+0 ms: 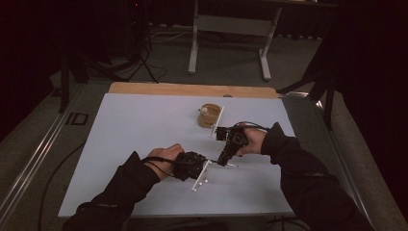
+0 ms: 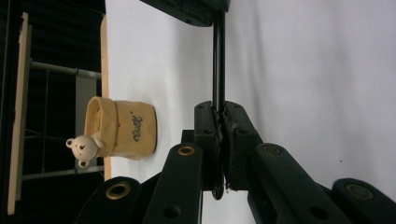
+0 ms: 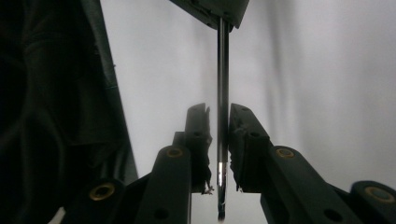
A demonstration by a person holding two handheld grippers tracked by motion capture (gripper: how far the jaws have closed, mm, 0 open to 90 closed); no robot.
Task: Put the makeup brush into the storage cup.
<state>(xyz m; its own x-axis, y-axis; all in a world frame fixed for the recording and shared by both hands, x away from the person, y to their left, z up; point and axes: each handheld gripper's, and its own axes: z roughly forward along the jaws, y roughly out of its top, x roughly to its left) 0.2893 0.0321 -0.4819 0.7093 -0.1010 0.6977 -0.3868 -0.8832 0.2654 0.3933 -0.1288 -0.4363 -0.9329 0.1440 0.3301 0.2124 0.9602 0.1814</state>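
A thin dark rod (image 2: 218,60) runs between the two grippers over the white table top (image 1: 134,144). My left gripper (image 2: 218,109) is shut on one end of the rod, its pads pressed flat against it. In the right gripper view the same rod (image 3: 223,70) passes between the jaws of my right gripper (image 3: 219,109), which stand slightly apart with a gap beside the rod. In the high view the left gripper (image 1: 208,162) and the right gripper (image 1: 223,161) meet tip to tip near the table's middle front, each in a hand with a dark sleeve.
A tan fabric basket (image 1: 210,115) with a small bear figure on its rim (image 2: 85,150) stands at the back middle of the table. A wooden strip (image 1: 192,89) edges the far side. A white desk frame (image 1: 231,29) stands on the floor beyond.
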